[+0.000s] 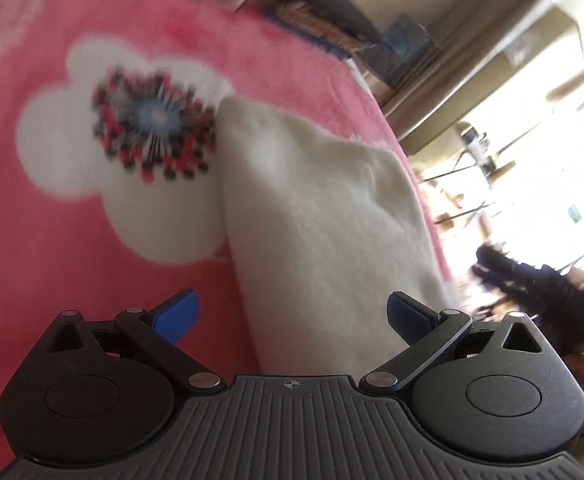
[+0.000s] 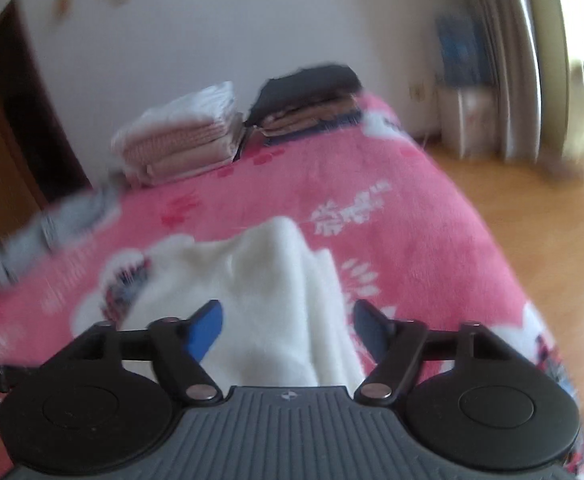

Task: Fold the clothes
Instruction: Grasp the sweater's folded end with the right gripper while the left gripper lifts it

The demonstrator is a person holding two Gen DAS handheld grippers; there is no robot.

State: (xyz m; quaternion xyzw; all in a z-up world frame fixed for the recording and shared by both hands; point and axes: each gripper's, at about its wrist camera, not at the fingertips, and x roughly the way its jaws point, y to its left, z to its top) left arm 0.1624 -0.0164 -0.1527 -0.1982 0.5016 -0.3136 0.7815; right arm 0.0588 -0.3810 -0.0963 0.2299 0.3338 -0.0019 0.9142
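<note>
Bed with pink floral blanket (image 2: 412, 200). Folded white garment (image 2: 275, 280) lying on it near front. Two stacks of folded clothes at far edge: pale pink-white stack (image 2: 183, 140), dark-topped stack (image 2: 308, 100).

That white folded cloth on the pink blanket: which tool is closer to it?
Hard to say. Left tool and right tool each hang open right over the white cloth, neither gripping it.

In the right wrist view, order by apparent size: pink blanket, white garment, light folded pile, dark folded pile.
1. pink blanket
2. white garment, though it is nearest the camera
3. light folded pile and dark folded pile look alike; unranked
</note>
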